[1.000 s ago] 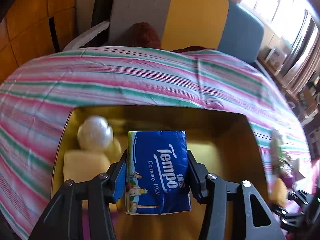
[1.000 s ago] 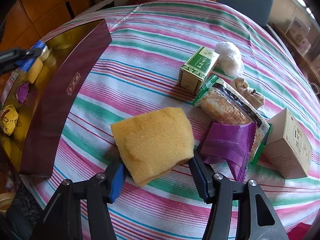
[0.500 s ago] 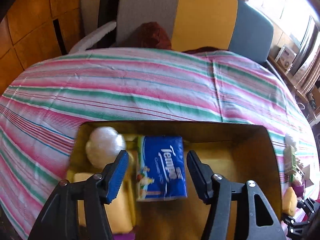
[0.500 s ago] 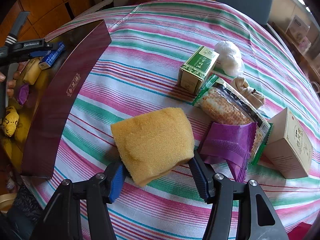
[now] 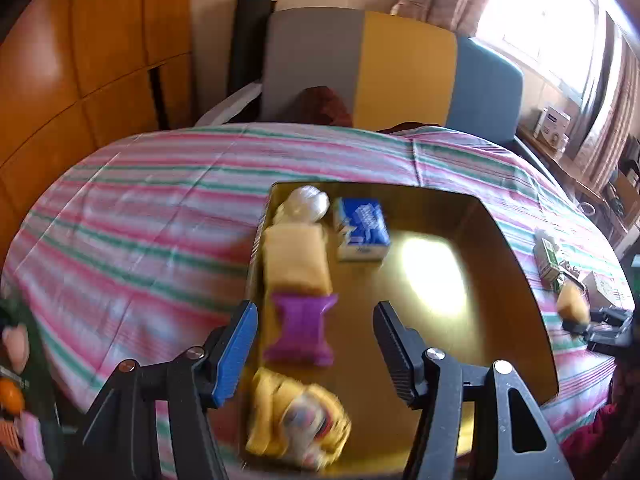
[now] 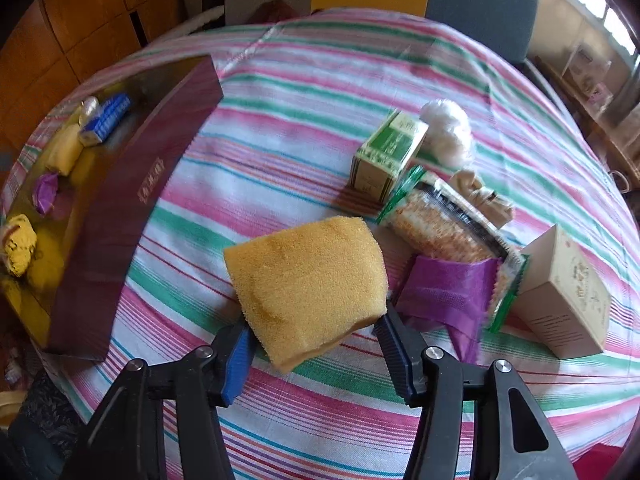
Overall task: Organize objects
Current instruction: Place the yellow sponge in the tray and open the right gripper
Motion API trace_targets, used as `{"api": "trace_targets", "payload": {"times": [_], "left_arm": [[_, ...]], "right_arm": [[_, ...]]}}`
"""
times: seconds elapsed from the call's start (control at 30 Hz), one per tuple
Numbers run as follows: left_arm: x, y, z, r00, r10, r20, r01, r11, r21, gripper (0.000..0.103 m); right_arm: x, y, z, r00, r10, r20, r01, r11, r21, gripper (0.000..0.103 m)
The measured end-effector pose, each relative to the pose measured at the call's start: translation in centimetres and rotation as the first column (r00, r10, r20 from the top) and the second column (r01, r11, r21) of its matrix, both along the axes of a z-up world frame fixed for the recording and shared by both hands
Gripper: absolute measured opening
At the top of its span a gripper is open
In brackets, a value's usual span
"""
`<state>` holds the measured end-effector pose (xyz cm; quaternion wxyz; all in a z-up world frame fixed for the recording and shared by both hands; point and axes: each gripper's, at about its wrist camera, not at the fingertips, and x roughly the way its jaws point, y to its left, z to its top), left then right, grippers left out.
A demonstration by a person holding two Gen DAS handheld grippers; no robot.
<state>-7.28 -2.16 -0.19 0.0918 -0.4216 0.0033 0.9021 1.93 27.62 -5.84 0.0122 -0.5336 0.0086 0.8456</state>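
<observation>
While the left claw hangs wide and empty above the box, its tray holds a ball, tissue pack, sponge, purple packet and yellow toy. On the desk, the right claw grips a second sponge; a snack bag lies beside.

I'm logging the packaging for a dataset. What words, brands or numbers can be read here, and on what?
None can be read with certainty.
Blue tissue pack: white lettering, blurred.
Dark red box: gold characters on its side, too small.
Green carton: print too small.
Beige carton: drawing and fine print, unreadable.
Cracker packet: no readable label.
</observation>
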Motion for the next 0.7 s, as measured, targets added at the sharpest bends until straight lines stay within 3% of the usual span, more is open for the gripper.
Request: {"api": "trace_targets", "payload": {"times": [0.17, 0.37, 0.5, 0.7], "left_arm": [[1.7, -1.6, -0.2, 0.999, 0.031, -0.017, -0.031, 0.999, 0.011, 0.061], [2.6, -3.1, -0.6, 0.996, 0.075, -0.049, -0.073, 0.996, 0.05, 0.061], [2.2, -4.0, -0.7, 0.995, 0.091, -0.029, -0.088, 0.992, 0.092, 0.061], [1.7, -4.9, -0.9, 0.994, 0.11, -0.004, -0.108, 0.986, 0.123, 0.061]], "right_arm": [[0.2, -1.1, 4.5, 0.99, -0.031, -0.135, 0.028, 0.999, -0.027, 0.058], [-3.5, -9.2, 8.2, 0.969, 0.134, -0.21, -0.149, 0.987, -0.056, 0.058], [-5.9, -17.0, 8.4, 0.955, 0.235, -0.182, -0.25, 0.966, -0.065, 0.059], [-12.2, -24.8, 3.8, 0.955, 0.293, -0.041, -0.296, 0.951, -0.086, 0.06]]}}
